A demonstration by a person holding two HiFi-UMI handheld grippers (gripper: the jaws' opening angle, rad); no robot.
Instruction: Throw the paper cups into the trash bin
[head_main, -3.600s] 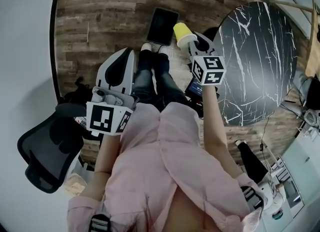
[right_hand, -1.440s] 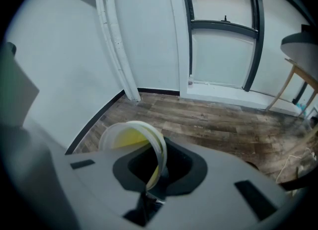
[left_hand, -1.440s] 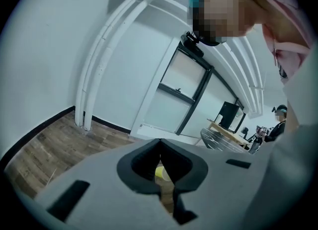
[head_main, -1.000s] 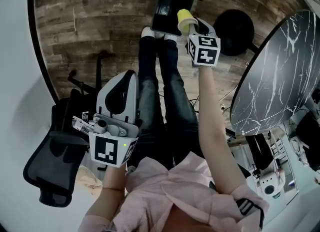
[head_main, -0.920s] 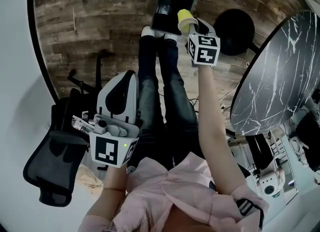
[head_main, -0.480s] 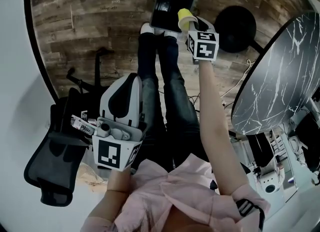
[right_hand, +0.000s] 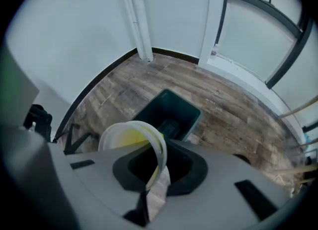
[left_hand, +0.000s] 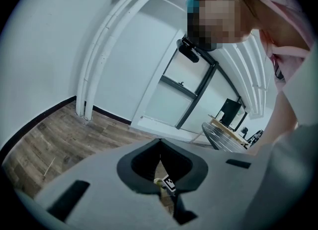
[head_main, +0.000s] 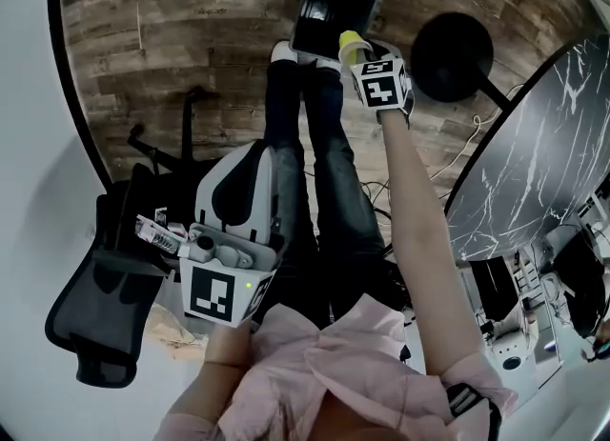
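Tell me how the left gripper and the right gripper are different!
The right gripper pinches a yellow paper cup by its rim; the left gripper has its jaws shut on nothing. The right gripper is stretched out toward the trash bin; the left gripper hangs close to the person's body. Both are the same grey kind of tool.

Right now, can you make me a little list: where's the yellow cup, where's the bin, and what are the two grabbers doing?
cup: yellow paper cup, pinched by its wall, mouth facing the right gripper's camera
right gripper: shut on the cup
left gripper: jaws together, nothing between them
trash bin: dark, open top, standing on the wooden floor, just beyond the cup
cup in bin: not yet
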